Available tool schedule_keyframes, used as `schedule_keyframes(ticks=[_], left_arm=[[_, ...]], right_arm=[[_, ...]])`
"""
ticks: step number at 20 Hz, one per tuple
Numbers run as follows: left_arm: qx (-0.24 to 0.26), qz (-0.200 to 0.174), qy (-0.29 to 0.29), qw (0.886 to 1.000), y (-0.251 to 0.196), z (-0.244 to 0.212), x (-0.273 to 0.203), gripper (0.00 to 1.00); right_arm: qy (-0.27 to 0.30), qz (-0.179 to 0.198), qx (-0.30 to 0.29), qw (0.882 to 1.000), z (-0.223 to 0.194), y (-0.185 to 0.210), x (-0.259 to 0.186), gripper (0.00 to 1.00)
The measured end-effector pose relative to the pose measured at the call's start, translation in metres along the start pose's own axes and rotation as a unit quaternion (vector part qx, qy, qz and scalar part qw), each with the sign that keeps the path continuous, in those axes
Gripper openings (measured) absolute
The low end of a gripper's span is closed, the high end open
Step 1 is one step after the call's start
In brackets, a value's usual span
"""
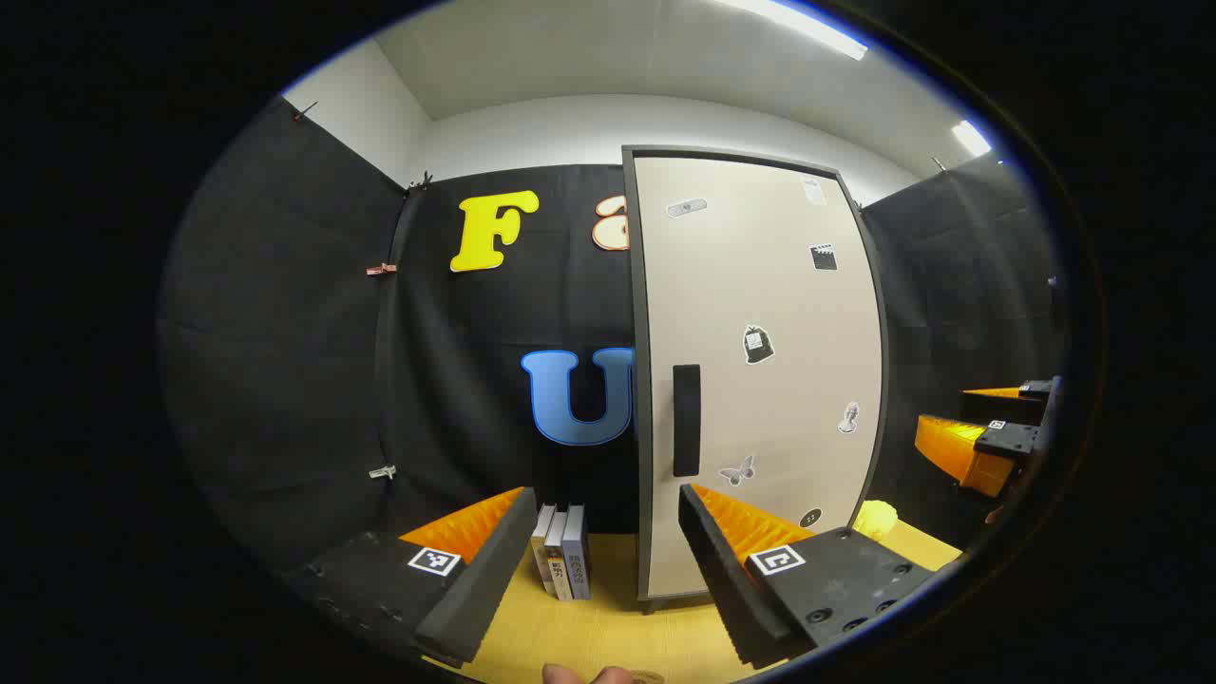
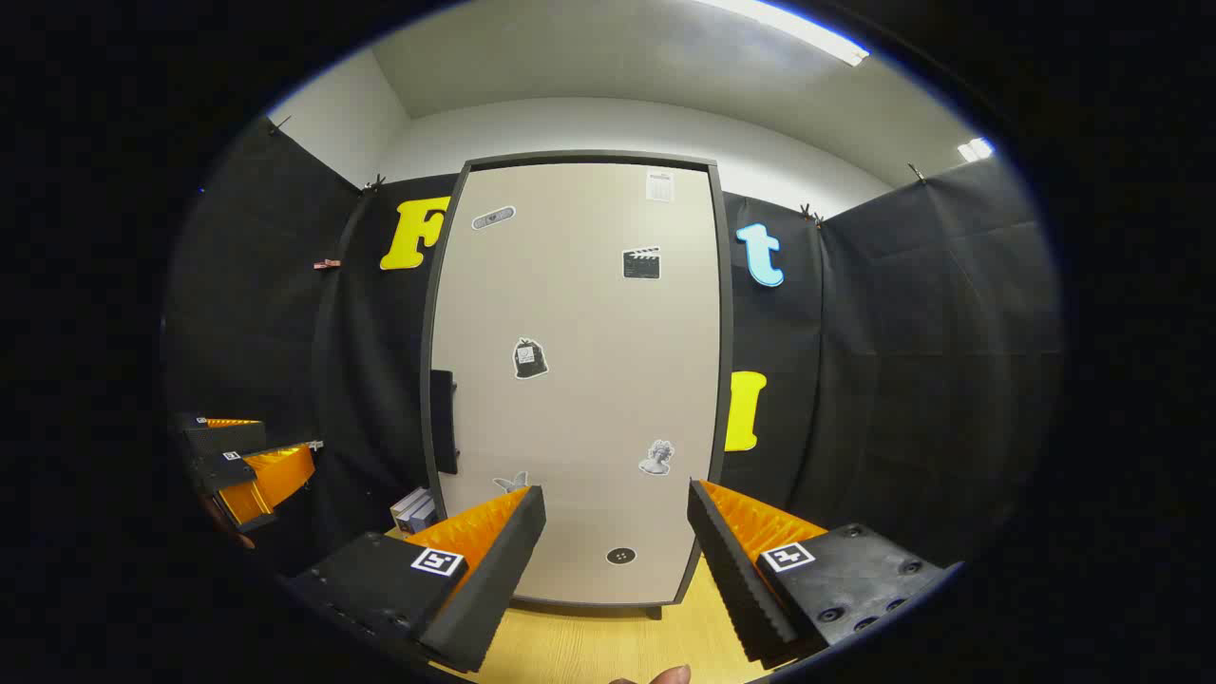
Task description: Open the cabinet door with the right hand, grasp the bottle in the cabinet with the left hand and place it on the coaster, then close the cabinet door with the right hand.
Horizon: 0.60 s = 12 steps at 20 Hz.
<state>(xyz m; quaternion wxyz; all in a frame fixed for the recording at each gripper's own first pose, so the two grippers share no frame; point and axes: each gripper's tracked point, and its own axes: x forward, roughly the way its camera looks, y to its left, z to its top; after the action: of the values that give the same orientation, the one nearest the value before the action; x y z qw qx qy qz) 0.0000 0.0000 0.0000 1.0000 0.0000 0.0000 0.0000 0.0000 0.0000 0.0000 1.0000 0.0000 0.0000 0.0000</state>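
Beige cabinet door [image 2: 579, 380] with stickers, black handle [image 1: 686, 420].

Bright, even light falls from ceiling strip lamps [image 1: 798, 24] at the top of both views, glaring white at the upper right. The pale cabinet door [image 2: 579, 380] is evenly lit and sharp, its straight edges bowed by fisheye distortion. The tabletop [image 1: 608, 627] shows only soft shadows.
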Motion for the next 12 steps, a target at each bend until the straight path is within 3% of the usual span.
schedule_keyframes(ticks=[12], left_arm=[[0.002, -0.003, -0.002, 1.000, 0.0033, -0.0004, 0.0039, 0.95]], right_arm=[[0.004, -0.004, 0.002, 1.000, -0.0021, 0.0045, -0.0009, 0.98]])
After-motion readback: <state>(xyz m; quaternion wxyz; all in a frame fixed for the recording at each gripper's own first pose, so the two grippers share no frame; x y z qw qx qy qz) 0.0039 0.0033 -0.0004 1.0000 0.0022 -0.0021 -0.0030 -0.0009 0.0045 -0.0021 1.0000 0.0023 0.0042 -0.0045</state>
